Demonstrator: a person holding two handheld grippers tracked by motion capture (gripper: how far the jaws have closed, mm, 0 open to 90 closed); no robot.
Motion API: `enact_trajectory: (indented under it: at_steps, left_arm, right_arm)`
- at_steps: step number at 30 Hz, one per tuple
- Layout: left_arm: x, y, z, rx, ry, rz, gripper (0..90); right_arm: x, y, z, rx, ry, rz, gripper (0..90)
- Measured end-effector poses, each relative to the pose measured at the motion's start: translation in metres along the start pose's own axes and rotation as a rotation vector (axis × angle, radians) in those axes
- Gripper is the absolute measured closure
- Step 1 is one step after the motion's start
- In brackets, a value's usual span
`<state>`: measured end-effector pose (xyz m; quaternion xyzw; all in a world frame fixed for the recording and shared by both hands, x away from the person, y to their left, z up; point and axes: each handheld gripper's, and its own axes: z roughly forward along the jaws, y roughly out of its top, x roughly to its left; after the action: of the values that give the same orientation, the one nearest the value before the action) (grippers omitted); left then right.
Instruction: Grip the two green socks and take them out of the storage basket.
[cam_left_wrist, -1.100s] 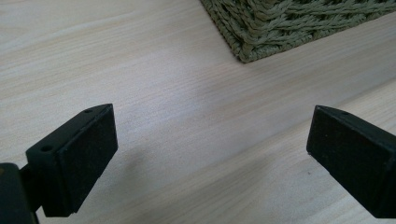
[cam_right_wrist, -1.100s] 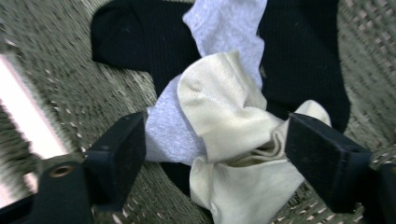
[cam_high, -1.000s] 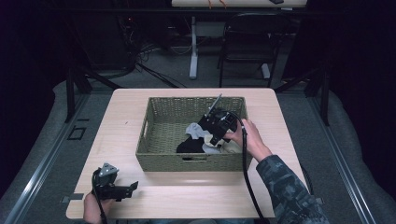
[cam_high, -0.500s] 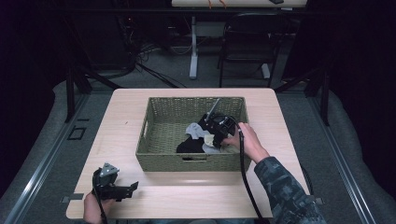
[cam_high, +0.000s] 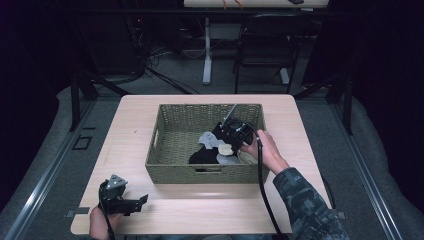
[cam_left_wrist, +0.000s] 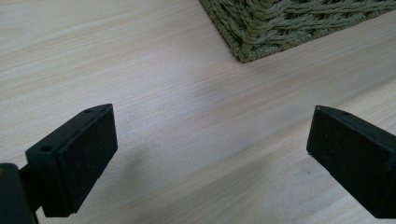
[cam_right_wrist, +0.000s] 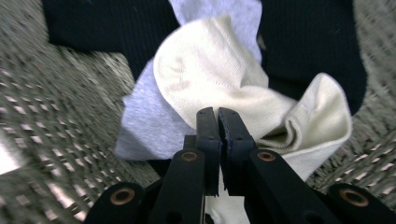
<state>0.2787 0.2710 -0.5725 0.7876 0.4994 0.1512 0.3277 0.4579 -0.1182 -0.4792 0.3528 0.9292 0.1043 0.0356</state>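
Cream sock (cam_right_wrist: 219, 79) pinched in the woven basket (cam_high: 170, 150)

Crumpled and folded, it lies over a grey cloth (cam_right_wrist: 144, 126) and a black garment (cam_right_wrist: 308, 42), at the basket's 4 o'clock corner.

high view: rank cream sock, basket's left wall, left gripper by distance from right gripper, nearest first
1. Cream sock: pinched in the right gripper, inside the basket.
2. Basket's left wall: across the basket, to the left.
3. Left gripper: near-left table corner, outside the basket.
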Motion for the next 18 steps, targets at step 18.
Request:
enact_trajectory:
  at_steps: [18]
  left_arm:
    - [0.0,0.0,0.0,0.0,-0.009,-0.002,1.9]
  right_arm:
    - [0.019,0.017,-0.068,-0.151,-0.021,-0.066,88.2]
